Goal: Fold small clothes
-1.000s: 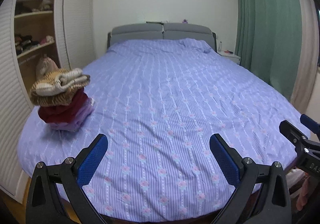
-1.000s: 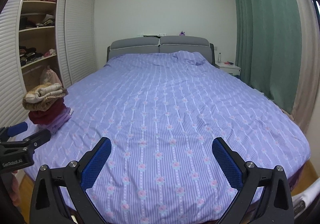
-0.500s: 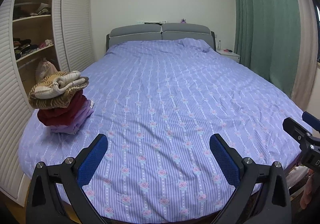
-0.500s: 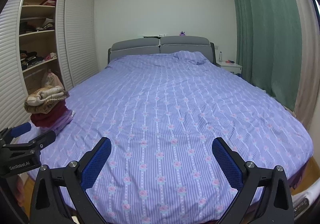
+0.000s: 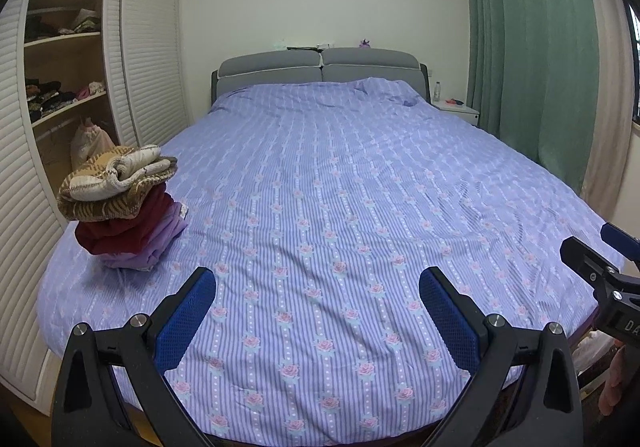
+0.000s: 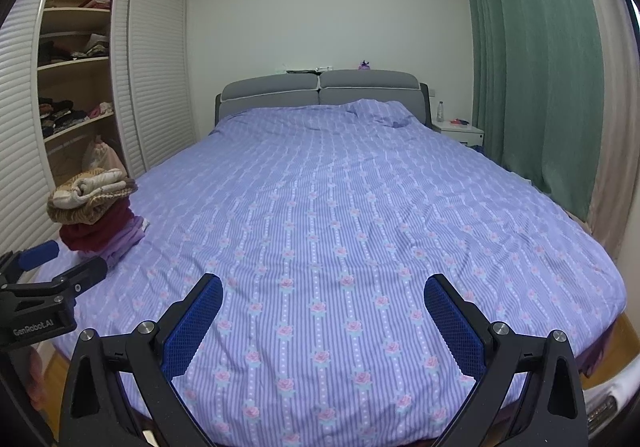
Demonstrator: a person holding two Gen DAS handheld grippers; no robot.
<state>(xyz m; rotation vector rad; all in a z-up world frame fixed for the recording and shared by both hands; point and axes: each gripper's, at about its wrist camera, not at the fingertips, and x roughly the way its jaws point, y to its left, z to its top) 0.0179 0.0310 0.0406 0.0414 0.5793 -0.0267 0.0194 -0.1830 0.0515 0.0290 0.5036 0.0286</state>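
- Lilac striped bedspread [image 5: 340, 207] with small pink roses covers the whole bed, grey headboard [image 5: 320, 71] at the far end.
- Left hand-held gripper [image 5: 318, 289] hovers over the near edge of the bed, blue pads spread wide, grasping nothing.
- Right hand-held gripper [image 6: 324, 293] hangs beside it, likewise released and empty.
- Pile of folded clothes [image 5: 120, 207] sits on the bed ahead and left of both hand-held grippers, near the open wardrobe [image 5: 60, 67].
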